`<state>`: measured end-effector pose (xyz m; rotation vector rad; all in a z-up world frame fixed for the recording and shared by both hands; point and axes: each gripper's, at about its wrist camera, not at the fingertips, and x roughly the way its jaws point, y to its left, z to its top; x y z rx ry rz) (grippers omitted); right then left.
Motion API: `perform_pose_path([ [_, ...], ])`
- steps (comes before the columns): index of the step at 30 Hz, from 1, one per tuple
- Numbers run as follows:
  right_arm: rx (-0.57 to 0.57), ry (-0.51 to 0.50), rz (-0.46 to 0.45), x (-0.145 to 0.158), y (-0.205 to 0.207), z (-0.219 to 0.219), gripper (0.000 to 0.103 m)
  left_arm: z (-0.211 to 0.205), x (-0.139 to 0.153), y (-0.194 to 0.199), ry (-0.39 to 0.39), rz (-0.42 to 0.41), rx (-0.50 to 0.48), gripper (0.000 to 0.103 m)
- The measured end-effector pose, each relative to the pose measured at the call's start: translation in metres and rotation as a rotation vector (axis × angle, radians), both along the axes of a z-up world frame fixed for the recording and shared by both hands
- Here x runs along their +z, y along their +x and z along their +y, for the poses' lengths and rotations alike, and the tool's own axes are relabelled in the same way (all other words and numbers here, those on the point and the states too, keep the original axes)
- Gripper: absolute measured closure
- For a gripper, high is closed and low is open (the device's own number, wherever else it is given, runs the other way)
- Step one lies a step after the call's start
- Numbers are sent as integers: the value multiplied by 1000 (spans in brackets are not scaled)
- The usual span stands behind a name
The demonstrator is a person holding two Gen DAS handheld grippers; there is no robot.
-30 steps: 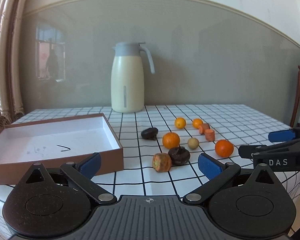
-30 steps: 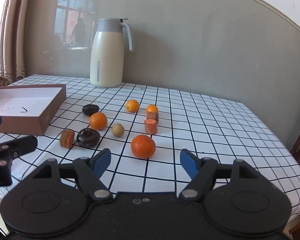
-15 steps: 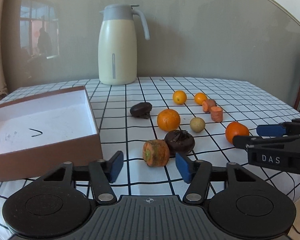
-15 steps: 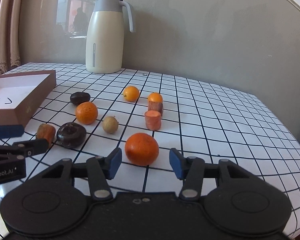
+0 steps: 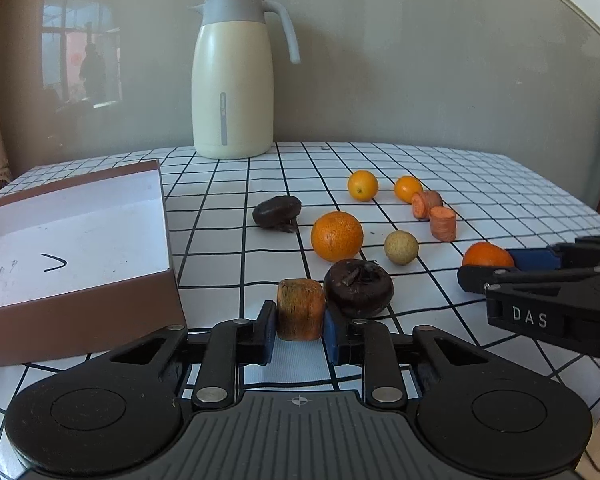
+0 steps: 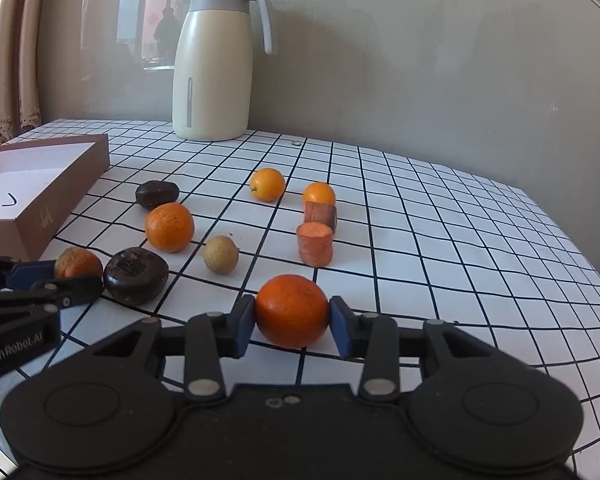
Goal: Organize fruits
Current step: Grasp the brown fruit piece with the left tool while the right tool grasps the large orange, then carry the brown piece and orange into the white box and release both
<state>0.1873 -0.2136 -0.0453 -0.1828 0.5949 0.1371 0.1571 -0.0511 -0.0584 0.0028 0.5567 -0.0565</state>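
Note:
My left gripper (image 5: 299,334) is shut on an orange-brown carrot chunk (image 5: 300,309) that rests on the checked tablecloth, right beside a dark round fruit (image 5: 358,288). My right gripper (image 6: 292,322) is shut on a large orange (image 6: 292,310), also on the cloth. The same orange (image 5: 487,255) shows in the left wrist view between the right gripper's fingers. An open brown box (image 5: 76,236) with a white inside lies to the left. Other pieces lie loose: an orange (image 5: 337,236), a tan ball (image 5: 401,247), two small oranges (image 5: 363,185), two carrot pieces (image 5: 443,223), a dark fruit (image 5: 277,212).
A cream thermos jug (image 5: 233,80) stands at the back of the table by the grey wall. The table's right edge (image 6: 588,264) drops off past the checked cloth. A curtain (image 6: 12,48) hangs at far left.
Both grippers have moved forward and down and closed. The left now grips the carrot chunk and the right grips the large orange, where both stood open a second ago.

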Motion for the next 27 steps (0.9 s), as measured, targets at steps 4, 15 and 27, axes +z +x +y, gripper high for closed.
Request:
perform_pose_path([
  [4, -9, -2, -11, 3, -3, -1, 72, 5, 4, -4, -11, -19, 8, 81],
  [15, 5, 16, -82, 25, -21, 8, 72, 23, 29, -28, -29, -95, 20, 81],
  [27, 129, 77, -171, 56, -31, 69, 72, 93, 57, -53, -21, -163, 142, 81],
])
